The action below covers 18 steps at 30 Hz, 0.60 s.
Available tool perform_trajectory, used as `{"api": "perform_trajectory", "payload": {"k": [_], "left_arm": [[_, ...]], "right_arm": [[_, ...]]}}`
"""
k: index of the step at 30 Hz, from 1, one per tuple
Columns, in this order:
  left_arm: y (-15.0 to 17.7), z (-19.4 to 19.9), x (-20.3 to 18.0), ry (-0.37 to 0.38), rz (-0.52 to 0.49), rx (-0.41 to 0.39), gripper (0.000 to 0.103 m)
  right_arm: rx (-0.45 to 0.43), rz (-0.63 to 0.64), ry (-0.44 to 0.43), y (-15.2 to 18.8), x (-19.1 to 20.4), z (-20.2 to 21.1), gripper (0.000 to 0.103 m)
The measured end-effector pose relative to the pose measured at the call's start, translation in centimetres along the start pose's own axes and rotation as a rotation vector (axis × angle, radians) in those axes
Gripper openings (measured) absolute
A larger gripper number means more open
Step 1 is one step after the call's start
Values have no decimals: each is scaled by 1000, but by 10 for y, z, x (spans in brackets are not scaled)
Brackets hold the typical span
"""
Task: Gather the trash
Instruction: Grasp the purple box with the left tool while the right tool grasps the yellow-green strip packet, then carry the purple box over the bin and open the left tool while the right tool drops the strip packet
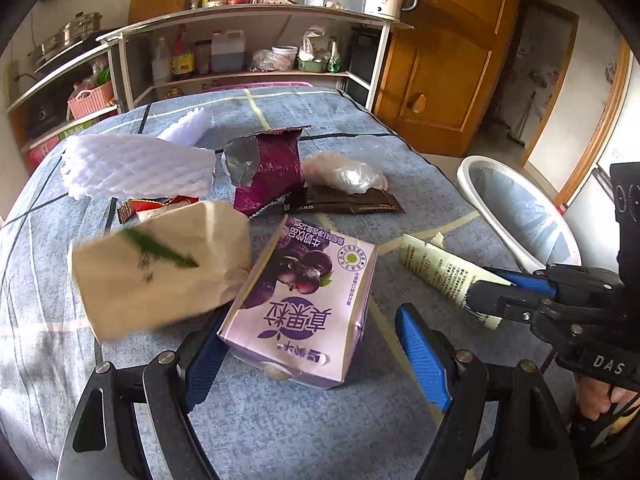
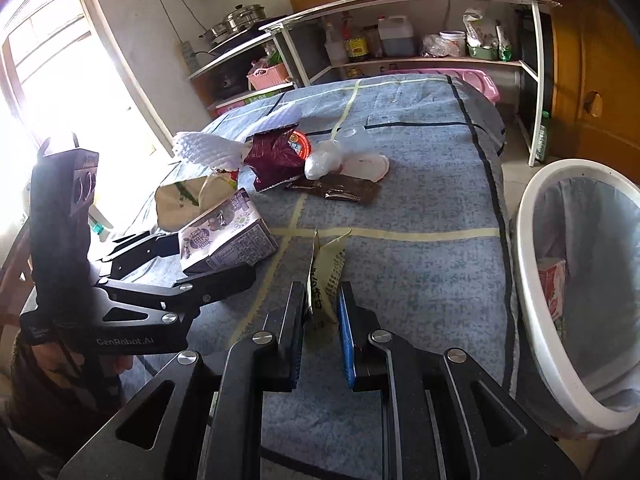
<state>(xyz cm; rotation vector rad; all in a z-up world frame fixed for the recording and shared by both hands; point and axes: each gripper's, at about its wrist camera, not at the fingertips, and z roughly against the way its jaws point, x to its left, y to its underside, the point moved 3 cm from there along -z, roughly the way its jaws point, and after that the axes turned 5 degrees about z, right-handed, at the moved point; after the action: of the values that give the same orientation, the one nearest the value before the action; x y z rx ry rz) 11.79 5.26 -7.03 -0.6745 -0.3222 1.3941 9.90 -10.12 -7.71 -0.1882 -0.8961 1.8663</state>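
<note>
A purple milk carton (image 1: 304, 304) lies on the blue tablecloth (image 1: 280, 420) between the open fingers of my left gripper (image 1: 312, 360); the left pad is close against it, the right pad stands apart. My right gripper (image 2: 322, 296) is shut on a flattened pale yellow packet (image 2: 326, 276), just above the cloth. In the left wrist view that packet (image 1: 436, 268) sticks out of the right gripper (image 1: 488, 288) at the right. In the right wrist view the left gripper (image 2: 216, 256) straddles the carton (image 2: 228, 240).
A beige paper pack (image 1: 160, 276), white foam net (image 1: 140, 168), maroon snack bag (image 1: 272, 168), clear plastic bag (image 1: 348, 174) and dark brown wrapper (image 1: 344, 202) lie further back. A white lined bin (image 2: 524, 288) with a red carton (image 2: 554, 288) inside stands off the table's right edge.
</note>
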Motion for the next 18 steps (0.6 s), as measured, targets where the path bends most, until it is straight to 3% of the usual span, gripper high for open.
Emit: {"api": "perform_trajectory", "payload": {"k": [2, 3, 4, 11, 18], "left_arm": [[0, -2, 1, -11, 16, 8, 81], [0, -2, 2, -2, 32, 7, 77], [0, -3, 3, 4, 47, 8, 66], [2, 3, 4, -32, 81, -6, 63], [-5, 28, -20, 16, 43, -65, 59]], "right_arm": [[-9, -8, 1, 0, -3, 3, 17], [-13, -9, 1, 1, -3, 3, 17], [-15, -10, 3, 2, -4, 4, 17], [-29, -8, 7, 9, -7, 10, 15], [-91, -36, 25, 8, -19, 37, 14]]}}
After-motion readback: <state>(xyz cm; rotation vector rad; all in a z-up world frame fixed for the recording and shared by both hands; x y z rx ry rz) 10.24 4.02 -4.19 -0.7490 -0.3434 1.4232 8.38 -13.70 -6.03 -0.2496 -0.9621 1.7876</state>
